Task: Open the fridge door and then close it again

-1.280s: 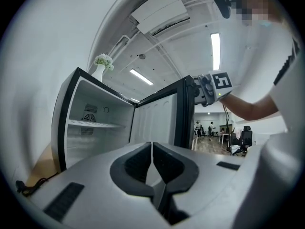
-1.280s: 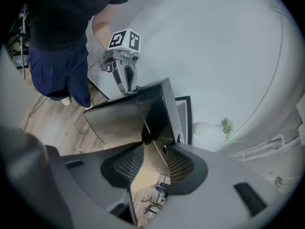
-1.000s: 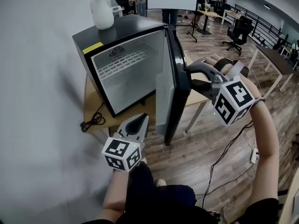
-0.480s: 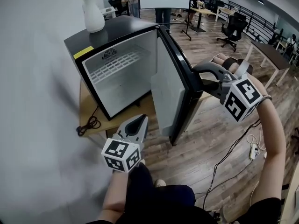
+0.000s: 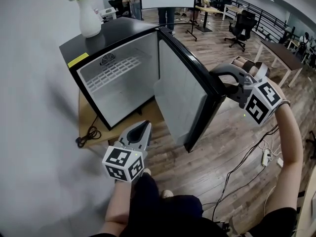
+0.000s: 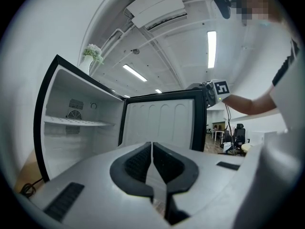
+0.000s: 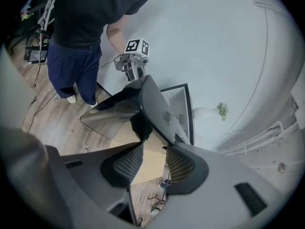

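The black mini fridge (image 5: 118, 36) stands on a low wooden table (image 5: 88, 113), its white inside and wire shelf (image 5: 111, 68) showing. Its door (image 5: 180, 93) is swung wide toward me. My right gripper (image 5: 218, 82) is at the door's free outer edge, with one finger over the edge and one under it, shut on it. In the right gripper view the door's dark edge (image 7: 155, 109) runs in between the fingertips of that gripper (image 7: 151, 144). My left gripper (image 5: 142, 128) hangs shut and holds nothing, low in front of the fridge; from the left gripper view (image 6: 151, 144) the door's inner liner (image 6: 159, 123) faces it.
A white vase (image 5: 89, 15) with flowers stands on the fridge top. The power cable (image 5: 86, 135) coils off the table's left edge. Wooden floor lies below the door, with a power strip (image 5: 268, 157) and cords at the right. Office chairs (image 5: 242, 27) and desks stand far behind.
The door has swung further open, its free edge moving right and toward me with my right gripper on it. The left gripper has stayed where it was.
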The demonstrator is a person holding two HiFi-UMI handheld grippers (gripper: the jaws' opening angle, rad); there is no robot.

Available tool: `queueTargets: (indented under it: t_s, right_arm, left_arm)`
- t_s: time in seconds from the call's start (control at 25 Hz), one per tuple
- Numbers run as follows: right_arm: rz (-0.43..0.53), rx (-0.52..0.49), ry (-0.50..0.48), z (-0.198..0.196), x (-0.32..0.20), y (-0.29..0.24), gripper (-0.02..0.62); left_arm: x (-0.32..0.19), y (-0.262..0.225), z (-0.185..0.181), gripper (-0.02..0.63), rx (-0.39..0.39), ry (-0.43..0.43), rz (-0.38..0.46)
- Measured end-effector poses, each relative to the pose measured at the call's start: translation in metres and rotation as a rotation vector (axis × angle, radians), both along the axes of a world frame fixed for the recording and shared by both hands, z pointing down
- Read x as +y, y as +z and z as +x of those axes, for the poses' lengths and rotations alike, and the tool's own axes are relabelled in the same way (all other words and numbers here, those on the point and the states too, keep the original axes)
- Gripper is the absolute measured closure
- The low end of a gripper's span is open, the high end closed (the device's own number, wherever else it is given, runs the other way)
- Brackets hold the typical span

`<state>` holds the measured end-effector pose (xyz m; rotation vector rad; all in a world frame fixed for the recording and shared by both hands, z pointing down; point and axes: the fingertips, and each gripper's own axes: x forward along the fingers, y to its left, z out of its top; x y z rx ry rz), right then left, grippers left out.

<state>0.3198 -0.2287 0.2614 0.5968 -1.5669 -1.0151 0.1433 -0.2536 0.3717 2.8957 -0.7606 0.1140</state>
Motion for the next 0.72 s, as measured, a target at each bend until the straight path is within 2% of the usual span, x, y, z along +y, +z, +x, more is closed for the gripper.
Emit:
queueTargets:
  t_s: [0.24,0.72]
  right_arm:
    - [0.001,-0.015,0.015,0.014,-0.002,0.0,0.479]
    - [0.002,-0.024,0.034,0.016,-0.002,0.0,0.479]
  left_arm:
    - [-0.005,0.0,0.012,0.6,-0.002,0.012,0.001]
    - [-0.001,0.002,0.022,0.6,0.002,0.024,-0.008]
